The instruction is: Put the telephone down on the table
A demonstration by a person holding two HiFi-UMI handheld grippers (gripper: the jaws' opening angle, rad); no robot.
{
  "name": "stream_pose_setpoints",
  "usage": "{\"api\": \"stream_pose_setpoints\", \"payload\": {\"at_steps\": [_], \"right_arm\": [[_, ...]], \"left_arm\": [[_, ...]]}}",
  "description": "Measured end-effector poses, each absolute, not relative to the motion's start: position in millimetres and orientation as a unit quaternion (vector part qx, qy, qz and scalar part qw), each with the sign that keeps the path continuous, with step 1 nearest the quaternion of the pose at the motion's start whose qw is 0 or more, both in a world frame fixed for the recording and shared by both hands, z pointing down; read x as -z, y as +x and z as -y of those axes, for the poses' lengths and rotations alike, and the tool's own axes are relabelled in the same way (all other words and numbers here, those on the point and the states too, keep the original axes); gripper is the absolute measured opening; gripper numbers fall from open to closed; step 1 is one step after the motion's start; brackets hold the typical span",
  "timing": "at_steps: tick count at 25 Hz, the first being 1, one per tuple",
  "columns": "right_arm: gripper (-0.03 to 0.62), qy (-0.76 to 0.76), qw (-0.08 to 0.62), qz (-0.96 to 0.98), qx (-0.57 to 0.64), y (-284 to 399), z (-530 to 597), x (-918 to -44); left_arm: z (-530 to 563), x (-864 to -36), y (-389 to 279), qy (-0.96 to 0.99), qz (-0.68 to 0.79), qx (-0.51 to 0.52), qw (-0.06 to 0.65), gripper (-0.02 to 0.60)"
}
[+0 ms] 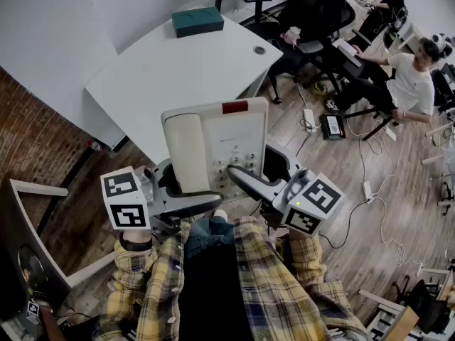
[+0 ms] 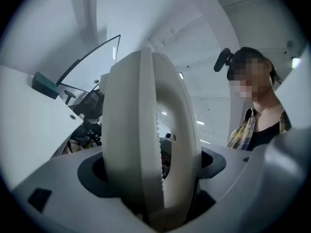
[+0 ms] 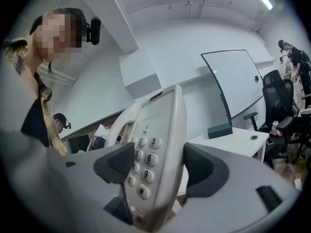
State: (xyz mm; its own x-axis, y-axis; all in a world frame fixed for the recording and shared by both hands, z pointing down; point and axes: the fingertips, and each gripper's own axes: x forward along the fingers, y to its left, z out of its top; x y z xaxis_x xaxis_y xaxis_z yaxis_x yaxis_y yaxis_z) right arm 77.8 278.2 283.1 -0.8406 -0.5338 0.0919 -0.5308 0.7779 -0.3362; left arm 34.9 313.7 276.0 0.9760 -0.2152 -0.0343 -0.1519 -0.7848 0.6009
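Observation:
A cream telephone (image 1: 213,148) with its handset in the cradle and a red strip at its top hangs in the air in front of the person, short of the white table (image 1: 178,69). My left gripper (image 1: 186,196) is shut on its handset side, and the left gripper view shows the telephone (image 2: 146,140) edge-on between the jaws of that gripper (image 2: 153,178). My right gripper (image 1: 247,181) is shut on the keypad side. In the right gripper view one pad of that gripper (image 3: 160,166) presses on the keys of the telephone (image 3: 155,144), the other sits behind its back.
A teal box (image 1: 197,21) lies at the table's far edge, and a round grommet (image 1: 259,50) sits near its right corner. Office chairs (image 1: 313,13), seated people (image 1: 409,77) and cables with a power strip (image 1: 332,125) fill the wooden floor at the right. A brick wall (image 1: 28,141) stands at the left.

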Motion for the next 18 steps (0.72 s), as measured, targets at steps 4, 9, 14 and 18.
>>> {"api": "stream_pose_setpoints", "payload": {"at_steps": [4,9,14,18], "right_arm": [[0.298,-0.282,0.006,-0.943,0.179,84.6,-278.9,-282.7],[0.298,-0.279,0.009,-0.942,0.187,94.1,-282.8,-284.3],[0.298,-0.277,0.011,-0.943,0.182,104.7,-290.4,-285.7],[0.298,-0.277,0.015,-0.943,0.184,117.9,-291.6,-285.8]], "left_arm": [[-314.2,-275.0,41.9,0.943,0.098,0.05,0.314,0.423],[-318.6,-276.1,51.7,0.942,0.104,0.045,0.315,0.423],[-326.7,-278.2,62.3,0.942,0.104,0.051,0.315,0.423],[-327.8,-277.7,75.7,0.941,0.106,0.049,0.318,0.423]]}}
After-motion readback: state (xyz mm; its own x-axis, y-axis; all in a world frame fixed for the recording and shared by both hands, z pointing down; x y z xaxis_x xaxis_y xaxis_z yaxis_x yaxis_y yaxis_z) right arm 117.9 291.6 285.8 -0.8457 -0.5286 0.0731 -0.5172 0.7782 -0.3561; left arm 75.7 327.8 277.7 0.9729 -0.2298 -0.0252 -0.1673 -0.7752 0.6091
